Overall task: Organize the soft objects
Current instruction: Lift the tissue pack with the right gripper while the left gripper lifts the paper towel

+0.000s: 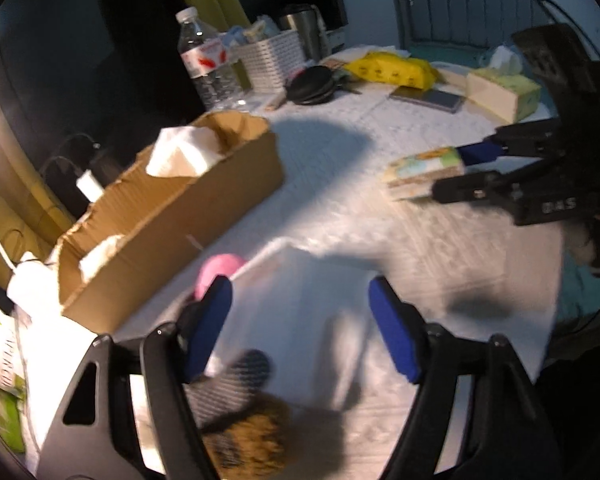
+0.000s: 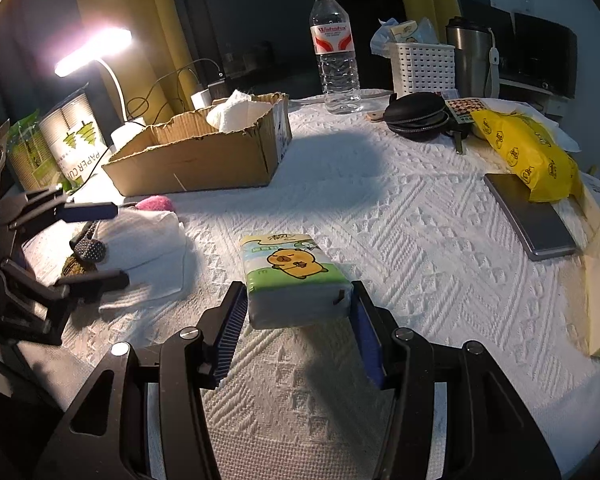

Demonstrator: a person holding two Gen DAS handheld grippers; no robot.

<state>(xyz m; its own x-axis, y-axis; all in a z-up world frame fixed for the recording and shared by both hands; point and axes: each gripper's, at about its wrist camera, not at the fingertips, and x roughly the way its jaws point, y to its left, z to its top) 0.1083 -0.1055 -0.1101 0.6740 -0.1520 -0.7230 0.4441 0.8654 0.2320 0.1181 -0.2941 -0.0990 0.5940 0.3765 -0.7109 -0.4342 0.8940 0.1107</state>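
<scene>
Tissue pack [image 2: 296, 276] clamped in right gripper [image 2: 298, 314], above tablecloth [image 2: 420, 240], short of cardboard box [image 2: 196, 160]. Left gripper [image 1: 300, 320] open over white cloth [image 2: 144, 236]. Risk: soft pack slipping out mid-carry.

Table [image 2: 380, 216]: covered by white cloth, matt, with a raised woven pattern.
Box [image 2: 204, 160]: brown corrugated cardboard, matt, torn rough along the rim.
Tissue pack [image 2: 292, 268]: glossy printed plastic wrap.
Bottle [image 2: 334, 52]: clear smooth plastic.
Basket [image 2: 424, 68]: white perforated plastic.
Flask [image 2: 470, 56]: brushed metal.
Yellow bag [image 2: 528, 156]: shiny plastic film.
</scene>
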